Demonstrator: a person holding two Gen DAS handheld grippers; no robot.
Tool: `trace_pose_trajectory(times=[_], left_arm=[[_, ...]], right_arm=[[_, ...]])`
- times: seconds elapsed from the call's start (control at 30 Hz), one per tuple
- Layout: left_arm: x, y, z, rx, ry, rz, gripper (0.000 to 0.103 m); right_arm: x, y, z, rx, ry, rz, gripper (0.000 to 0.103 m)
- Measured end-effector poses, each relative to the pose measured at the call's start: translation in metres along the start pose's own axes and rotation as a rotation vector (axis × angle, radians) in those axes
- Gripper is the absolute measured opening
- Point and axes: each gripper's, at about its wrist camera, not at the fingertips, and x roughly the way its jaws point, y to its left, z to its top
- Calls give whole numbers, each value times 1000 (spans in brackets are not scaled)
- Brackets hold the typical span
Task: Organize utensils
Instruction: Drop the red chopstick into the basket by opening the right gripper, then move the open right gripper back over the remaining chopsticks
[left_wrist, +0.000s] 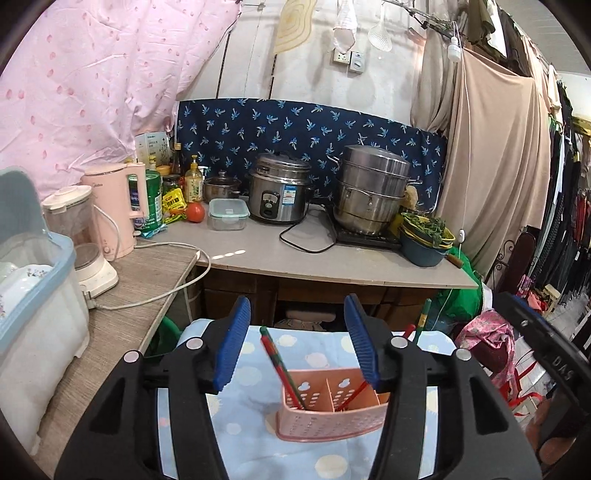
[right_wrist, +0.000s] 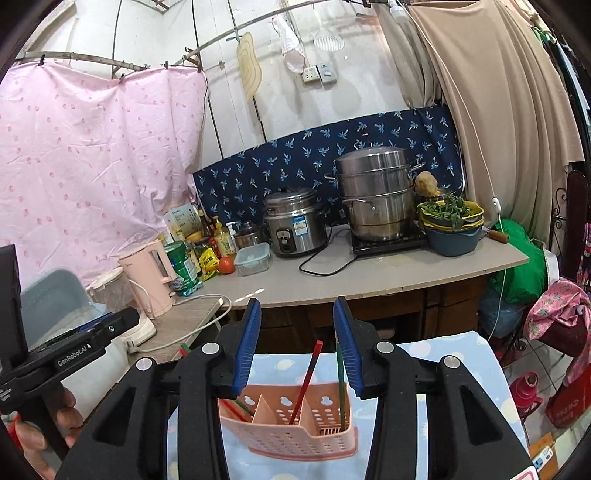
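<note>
A pink perforated utensil holder (left_wrist: 328, 421) (right_wrist: 295, 432) stands on a pale blue dotted cloth (left_wrist: 251, 406) (right_wrist: 443, 354). In the left wrist view, a red-and-green pair of chopsticks (left_wrist: 280, 365) leans in its left compartment and a red one (left_wrist: 356, 393) in the right. My left gripper (left_wrist: 297, 332) hangs just above, jaws open, touching nothing. In the right wrist view, a red chopstick (right_wrist: 308, 376) and a green chopstick (right_wrist: 340, 384) stand in the holder. My right gripper (right_wrist: 297, 332) is open around them; the green one is close to the right pad.
A grey counter (left_wrist: 332, 258) behind carries a rice cooker (left_wrist: 279, 192), a steamer pot (left_wrist: 373, 188), bowls of greens (left_wrist: 424, 236), a pink kettle (left_wrist: 118, 206) and a blender (left_wrist: 81, 236). A dish bin (left_wrist: 33, 288) sits at left. A hand (right_wrist: 37, 435) holds the left gripper's body.
</note>
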Motion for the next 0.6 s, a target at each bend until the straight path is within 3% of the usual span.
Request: trace_pose_trajectory(times=[0.3, 0.6], left_arm=[[-57, 1, -25, 46, 30, 2, 52], [-108, 7, -75, 87, 84, 0, 52]], right_arm=[[-68, -3, -14, 1, 3, 30, 41], [-128, 7, -64, -42, 58, 18, 41]])
